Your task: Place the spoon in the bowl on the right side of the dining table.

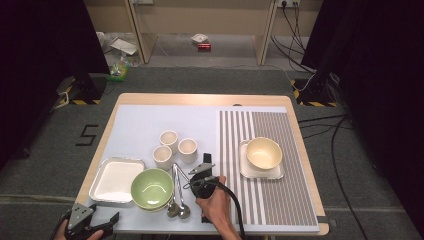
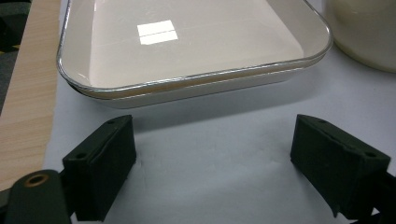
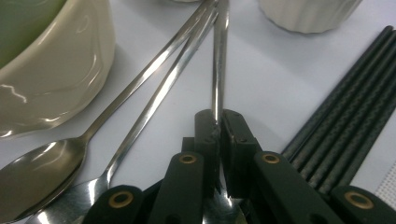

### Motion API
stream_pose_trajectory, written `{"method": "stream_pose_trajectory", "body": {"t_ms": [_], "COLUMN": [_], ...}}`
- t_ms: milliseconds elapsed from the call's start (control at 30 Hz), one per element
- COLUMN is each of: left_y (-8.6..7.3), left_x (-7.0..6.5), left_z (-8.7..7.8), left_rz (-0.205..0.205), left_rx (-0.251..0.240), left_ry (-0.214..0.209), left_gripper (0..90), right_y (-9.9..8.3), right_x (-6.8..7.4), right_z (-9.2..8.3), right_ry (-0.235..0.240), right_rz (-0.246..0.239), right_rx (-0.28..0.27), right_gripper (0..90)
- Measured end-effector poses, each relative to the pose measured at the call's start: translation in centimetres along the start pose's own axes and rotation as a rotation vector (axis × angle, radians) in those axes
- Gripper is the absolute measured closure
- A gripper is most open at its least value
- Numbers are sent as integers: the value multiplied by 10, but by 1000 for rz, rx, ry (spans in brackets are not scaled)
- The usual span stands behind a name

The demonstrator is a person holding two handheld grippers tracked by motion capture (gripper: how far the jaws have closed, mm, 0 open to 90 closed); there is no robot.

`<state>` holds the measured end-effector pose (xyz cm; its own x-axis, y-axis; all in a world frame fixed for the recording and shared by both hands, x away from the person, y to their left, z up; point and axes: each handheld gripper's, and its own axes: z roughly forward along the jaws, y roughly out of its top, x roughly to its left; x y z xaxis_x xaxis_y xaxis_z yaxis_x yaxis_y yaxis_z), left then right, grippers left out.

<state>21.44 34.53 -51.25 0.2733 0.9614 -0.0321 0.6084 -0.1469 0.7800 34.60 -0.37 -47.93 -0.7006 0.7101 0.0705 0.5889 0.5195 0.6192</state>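
Spoon caught by its steel handle, just right of the green bowl beside two more spoons lying flat on the table; pinched tight by right hand-held gripper, so judged gripped but not yet carried anywhere. Left hand-held gripper held spread and empty, near side of the white tray, left of that bowl. Seemingly left to do: the lift and the placing, perhaps toward the cream bowl far right of the green one.

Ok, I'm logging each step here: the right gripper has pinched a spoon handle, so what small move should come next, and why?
Probably a short straight lift. The right gripper is shut on one spoon handle, while two more spoons lie close beside it against the green bowl. Rising first should free it without dragging the others or knocking the bowl.
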Motion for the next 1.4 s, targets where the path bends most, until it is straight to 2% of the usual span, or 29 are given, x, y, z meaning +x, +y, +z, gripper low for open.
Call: {"method": "stream_pose_trajectory", "body": {"t_ms": [400, 800, 1100, 1400], "left_y": [0, 0, 0, 0], "left_x": [0, 0, 0, 0], "left_z": [0, 0, 0, 0], "left_rz": [0, 0, 0, 0], "left_rx": [0, 0, 0, 1], "left_ry": [0, 0, 1, 1], "left_gripper": [129, 129, 129, 129], "right_y": [-1, -1, 2, 5], "right_x": [-3, -2, 10, 13], "right_z": [-4, -5, -7, -6], "right_ry": [-10, -1, -43, -39], "right_rz": [10, -4, -71, -85], "right_rx": [-23, -27, -11, 4], "right_gripper": [867, 883, 893, 889]}}
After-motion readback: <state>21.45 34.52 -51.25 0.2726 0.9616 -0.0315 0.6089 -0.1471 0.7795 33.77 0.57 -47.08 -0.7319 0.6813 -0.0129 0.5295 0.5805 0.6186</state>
